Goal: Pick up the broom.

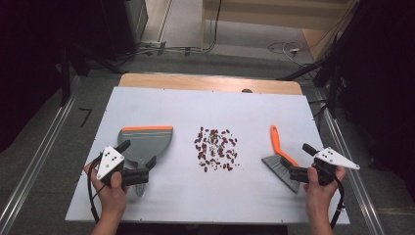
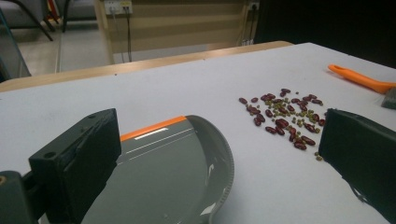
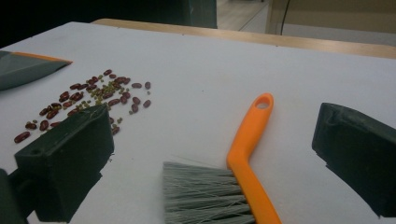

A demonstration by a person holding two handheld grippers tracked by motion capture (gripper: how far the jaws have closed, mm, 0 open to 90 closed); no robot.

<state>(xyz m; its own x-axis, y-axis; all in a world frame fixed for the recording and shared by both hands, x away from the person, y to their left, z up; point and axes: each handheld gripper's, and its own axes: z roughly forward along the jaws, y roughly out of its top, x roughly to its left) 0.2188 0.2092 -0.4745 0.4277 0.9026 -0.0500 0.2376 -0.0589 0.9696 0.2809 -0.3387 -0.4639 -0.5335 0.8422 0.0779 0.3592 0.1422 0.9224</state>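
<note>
High view: the beans [image 1: 217, 149] are lying scattered at the middle of the white table [image 1: 205, 196], a loose patch of dark red ones mixed with small green ones. The dustpan [image 1: 145, 144] is sitting to their left, orange lip toward the far side; the brush [image 1: 280, 156] is lying to their right, orange handle pointing far, bristles near.

The left gripper [image 1: 141, 160] is hovering over the dustpan's near end, jaws spread wide and grasping nothing — the pan is lying between and below them in the left gripper view. The right gripper [image 1: 293, 164] is likewise released, jaws straddling the brush where handle meets bristles.

Risks, as judged: the pan's lip is facing away from the beans, so it needs turning first; a grip on the bristles rather than the handle could slip; a hard sweep could send the round beans rolling off the table.
</note>
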